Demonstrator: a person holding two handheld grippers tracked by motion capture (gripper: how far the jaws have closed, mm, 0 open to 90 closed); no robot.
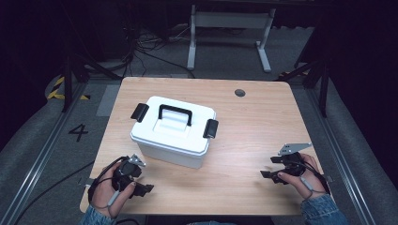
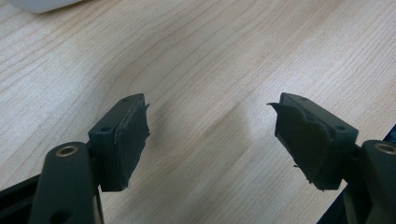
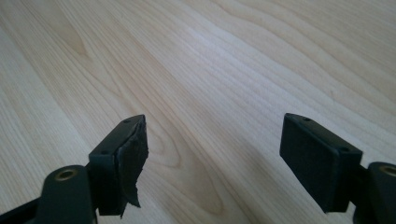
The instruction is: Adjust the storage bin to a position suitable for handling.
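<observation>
A white plastic box (image 1: pixel 173 131) with a black carry handle (image 1: pixel 175 114) and two black side latches (image 1: pixel 140 112) stands closed on the wooden table (image 1: pixel 253 122), left of centre. My left gripper (image 1: pixel 143 189) rests near the table's front left corner, in front of the box and apart from it. Its jaws stand open over bare wood (image 2: pixel 210 121), and a corner of the white box (image 2: pixel 42 4) shows at the top left of its view. My right gripper (image 1: pixel 266 174) lies near the front right edge, open, with only wood grain (image 3: pixel 210 135) between its pads.
A small round grommet (image 1: pixel 240 93) sits in the table's far edge. Beyond the table stand a white metal frame (image 1: pixel 230 28) and loose cables (image 1: pixel 141 47) on grey floor. A painted numeral 4 (image 1: pixel 78 131) marks the floor at left.
</observation>
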